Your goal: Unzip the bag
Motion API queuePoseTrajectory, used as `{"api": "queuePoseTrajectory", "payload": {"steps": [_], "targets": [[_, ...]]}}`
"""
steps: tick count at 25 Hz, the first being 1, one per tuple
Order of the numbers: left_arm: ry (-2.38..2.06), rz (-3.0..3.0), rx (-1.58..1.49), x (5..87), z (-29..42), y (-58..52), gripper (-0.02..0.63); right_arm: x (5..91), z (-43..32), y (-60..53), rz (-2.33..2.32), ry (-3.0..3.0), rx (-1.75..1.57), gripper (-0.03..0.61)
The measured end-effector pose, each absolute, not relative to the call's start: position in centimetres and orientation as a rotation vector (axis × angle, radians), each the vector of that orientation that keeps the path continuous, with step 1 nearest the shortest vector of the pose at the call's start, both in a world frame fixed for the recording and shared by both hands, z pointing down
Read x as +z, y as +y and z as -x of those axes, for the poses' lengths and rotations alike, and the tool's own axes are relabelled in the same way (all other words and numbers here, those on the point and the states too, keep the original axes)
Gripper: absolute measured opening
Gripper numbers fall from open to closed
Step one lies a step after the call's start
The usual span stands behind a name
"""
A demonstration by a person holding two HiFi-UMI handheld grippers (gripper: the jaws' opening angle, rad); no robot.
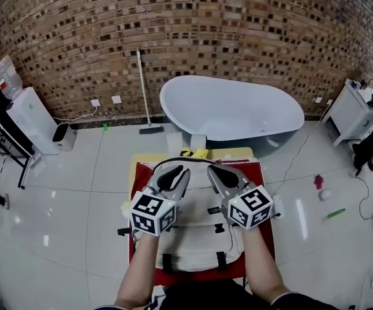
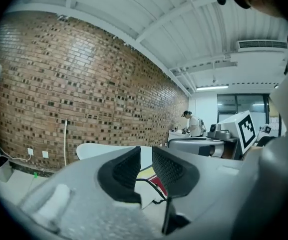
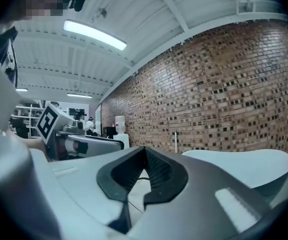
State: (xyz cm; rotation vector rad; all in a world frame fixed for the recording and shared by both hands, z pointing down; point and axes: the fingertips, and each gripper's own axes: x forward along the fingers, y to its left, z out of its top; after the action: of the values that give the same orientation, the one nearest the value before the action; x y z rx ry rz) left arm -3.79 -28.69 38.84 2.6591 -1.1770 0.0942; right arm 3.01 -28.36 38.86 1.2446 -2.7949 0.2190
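Cream backpack (image 1: 196,241) lengthwise under both, top edge just ahead of left gripper (image 1: 173,172), parted and empty, and right gripper (image 1: 223,173), pressed together.

The person is wearing dark sleeves (image 1: 288,298), with only their edges showing at the bottom of the head view. The left tool (image 1: 178,170) and the right tool (image 1: 214,169) are showing as pale grey moulded shells, each tapering to a rounded tip lined in black. Behind them the left cube (image 1: 152,213) and the right cube (image 1: 249,206) are showing white faces printed with square black-and-white markers. In the gripper views the black pads (image 2: 169,170) are showing a fine ribbed grid texture, sitting in smooth, faintly speckled grey housings.
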Motion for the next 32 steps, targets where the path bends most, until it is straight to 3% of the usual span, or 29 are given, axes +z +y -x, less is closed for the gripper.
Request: {"api": "queuePoseTrajectory", "payload": {"steps": [4,8,32], "targets": [[-1.193,-2.744,0.077,37.1,4.0,-27.1,0.021,37.3,-1.1,-27.1,-1.176,-2.848,0.151,0.006],[-1.195,-2.755,0.052,36.0,5.1,-26.1,0.002,35.8,0.5,-25.7,-1.119,-2.879,0.086,0.006],[-1.181,-2.768,0.067,35.3,4.6,-25.3,0.002,35.0,-0.3,-25.5,-1.153,-2.887,0.116,0.006]]}}
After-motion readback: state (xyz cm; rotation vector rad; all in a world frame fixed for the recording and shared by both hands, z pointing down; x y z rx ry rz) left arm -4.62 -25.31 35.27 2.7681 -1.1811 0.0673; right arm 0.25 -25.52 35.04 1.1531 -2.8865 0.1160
